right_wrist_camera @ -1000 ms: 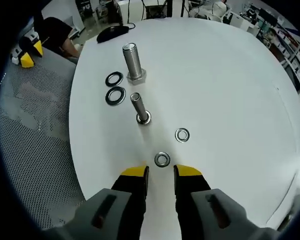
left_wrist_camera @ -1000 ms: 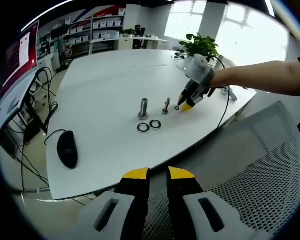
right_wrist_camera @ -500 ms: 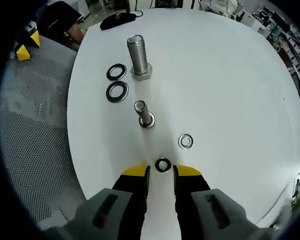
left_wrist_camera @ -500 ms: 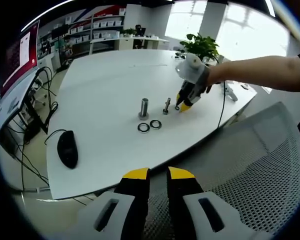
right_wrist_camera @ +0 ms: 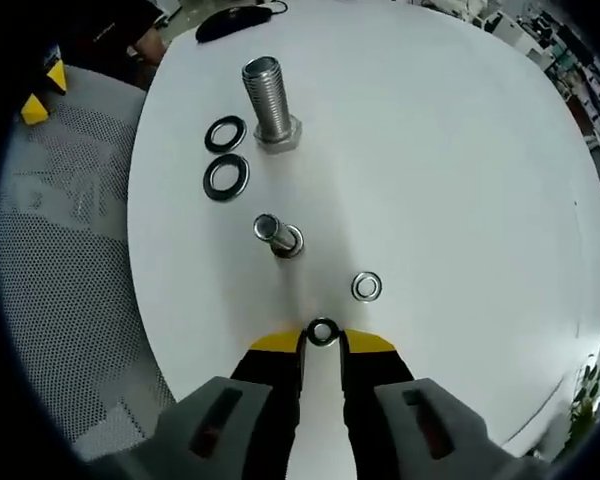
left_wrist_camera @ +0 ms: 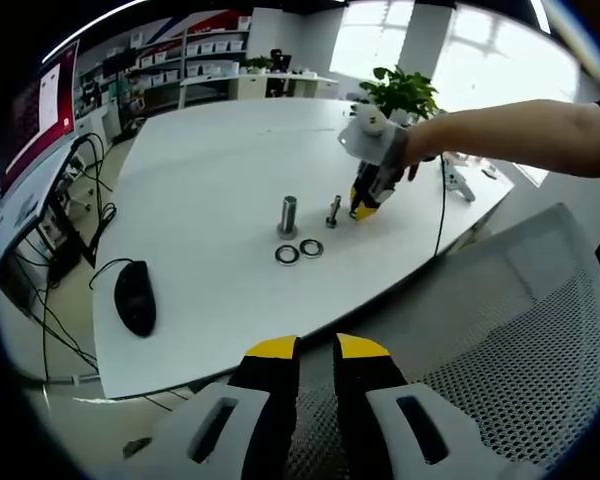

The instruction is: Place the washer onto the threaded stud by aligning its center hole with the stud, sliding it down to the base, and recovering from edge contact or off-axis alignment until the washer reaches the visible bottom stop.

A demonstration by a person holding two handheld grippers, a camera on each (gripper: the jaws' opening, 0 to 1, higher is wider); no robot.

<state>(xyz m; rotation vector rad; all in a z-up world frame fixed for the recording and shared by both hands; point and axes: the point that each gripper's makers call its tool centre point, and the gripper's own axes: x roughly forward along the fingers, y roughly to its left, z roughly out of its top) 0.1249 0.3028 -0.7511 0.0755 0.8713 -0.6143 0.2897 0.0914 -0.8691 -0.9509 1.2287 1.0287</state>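
In the right gripper view, the right gripper (right_wrist_camera: 322, 343) points down at the white counter (right_wrist_camera: 460, 150) with a small washer (right_wrist_camera: 323, 331) pinched between its yellow fingers (right_wrist_camera: 276, 345), so they are grasping the washer by its edges. Just beyond it stands the small threaded stud (right_wrist_camera: 272, 232), upright and bare, with a second loose washer (right_wrist_camera: 366, 287) lying flat to its right. Farther off stands a larger bolt (right_wrist_camera: 269, 101), and two black-rimmed rings (right_wrist_camera: 225, 176) lie side by side to its left, apart from both studs. Nothing lies between the held washer and the small stud. A mesh chair (right_wrist_camera: 70, 280) sits at the counter's left edge.

In the left gripper view, the left gripper (left_wrist_camera: 316, 352) hangs off the counter over the chair, its fingers close together with nothing between them. A black mouse (left_wrist_camera: 134, 297) lies near the counter edge, and a potted plant (left_wrist_camera: 402, 92) stands at the far side.
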